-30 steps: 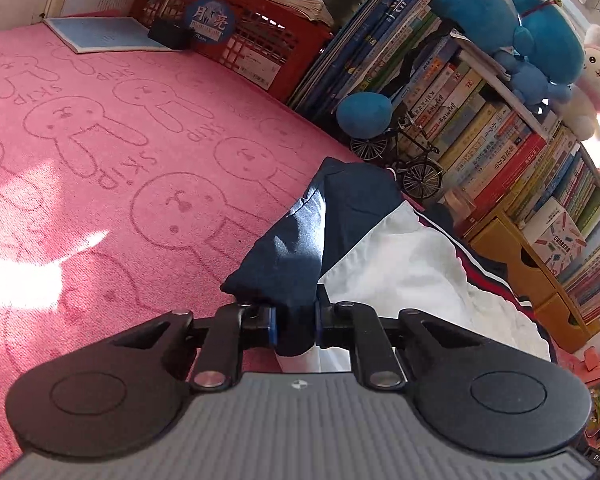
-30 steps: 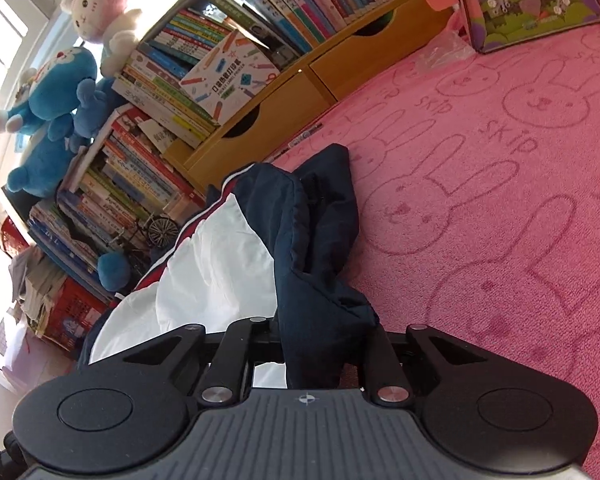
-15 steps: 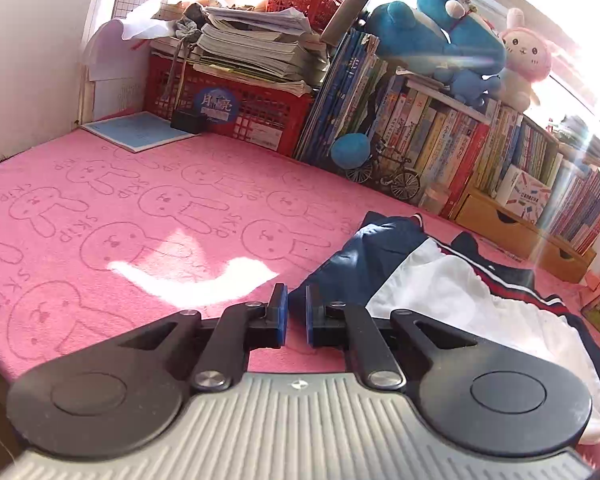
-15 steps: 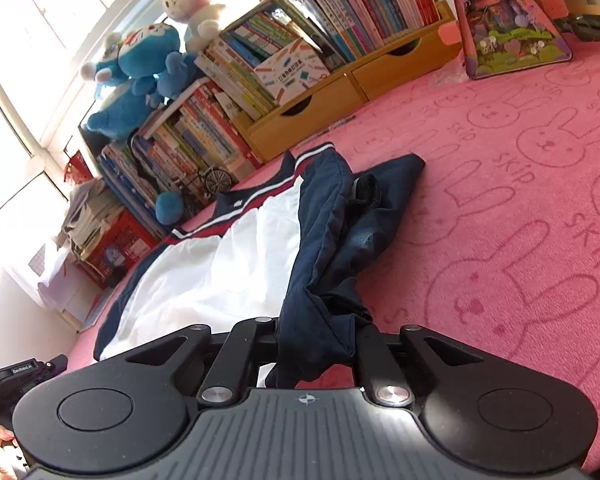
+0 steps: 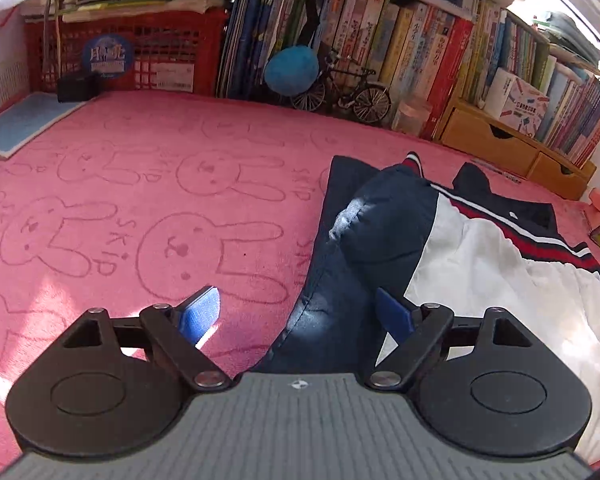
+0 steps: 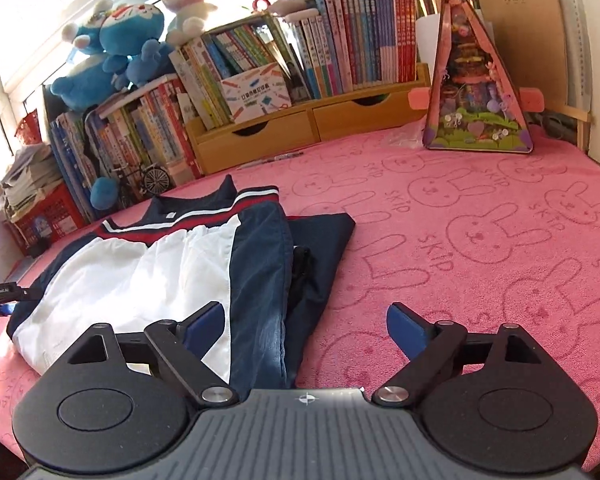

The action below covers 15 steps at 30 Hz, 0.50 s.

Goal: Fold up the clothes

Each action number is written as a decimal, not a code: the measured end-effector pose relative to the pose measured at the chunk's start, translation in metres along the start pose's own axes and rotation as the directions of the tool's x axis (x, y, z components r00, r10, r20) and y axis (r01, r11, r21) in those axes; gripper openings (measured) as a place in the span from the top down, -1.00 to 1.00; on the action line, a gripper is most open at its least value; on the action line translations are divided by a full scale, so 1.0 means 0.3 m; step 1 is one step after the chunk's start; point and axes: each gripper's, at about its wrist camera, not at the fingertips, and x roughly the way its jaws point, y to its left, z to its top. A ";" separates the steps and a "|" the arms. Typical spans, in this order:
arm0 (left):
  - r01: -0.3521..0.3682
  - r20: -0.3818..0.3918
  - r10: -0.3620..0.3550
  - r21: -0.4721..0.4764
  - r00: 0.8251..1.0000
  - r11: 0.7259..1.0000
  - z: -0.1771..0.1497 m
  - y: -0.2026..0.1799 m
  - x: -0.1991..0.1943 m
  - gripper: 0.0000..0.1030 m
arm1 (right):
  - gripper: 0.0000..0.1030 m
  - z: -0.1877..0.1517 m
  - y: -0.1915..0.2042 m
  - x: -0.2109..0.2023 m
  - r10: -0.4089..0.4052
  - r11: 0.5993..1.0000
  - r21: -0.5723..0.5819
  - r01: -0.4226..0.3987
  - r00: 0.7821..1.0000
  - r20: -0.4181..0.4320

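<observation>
A white and navy jacket (image 6: 140, 276) with red and white stripes lies flat on the pink rabbit-print cover (image 6: 480, 248), both navy sleeves folded inward. In the left wrist view its left sleeve (image 5: 364, 248) runs down between my left gripper's (image 5: 306, 314) blue pads (image 5: 202, 312), which are opening and do not press on the cloth. In the right wrist view my right gripper (image 6: 306, 326) is opening too, its jaws wide apart. The folded right sleeve (image 6: 268, 280) lies loose under the gap, and no pad touches it.
Bookshelves with wooden drawers (image 6: 312, 124) line the far edge, with plush toys (image 6: 112, 52) on top. A red crate (image 5: 140, 56), a model bicycle (image 5: 340, 92) and a blue pad (image 5: 24, 124) stand at the back left. A triangular toy house (image 6: 476, 92) stands at the back right.
Both grippers have let go of the navy sleeves and spread wide. The sleeves now lie folded on the jacket. Both views have rolled level, and the right gripper has pulled back.
</observation>
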 end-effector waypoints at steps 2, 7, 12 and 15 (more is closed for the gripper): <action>0.002 0.010 -0.002 0.000 1.000 1.000 -0.034 -0.002 -0.029 -0.66 | -0.77 -0.012 0.000 0.015 -0.007 1.000 -0.004 0.007 1.000 -0.010; 0.144 -0.020 -0.148 -0.147 0.989 0.979 -0.129 0.056 -0.154 -0.67 | -0.80 -0.005 -0.026 0.097 0.005 1.000 0.023 -0.003 0.998 -0.063; 0.295 0.044 -0.305 -0.416 0.951 0.860 -0.154 0.153 -0.171 -0.69 | -0.83 0.007 -0.032 0.165 0.033 0.993 0.119 -0.026 0.998 -0.056; 0.324 0.104 -0.318 -0.517 0.942 0.792 -0.142 0.161 -0.128 -0.62 | -0.82 0.018 0.014 0.175 0.025 0.995 0.093 -0.021 0.999 -0.047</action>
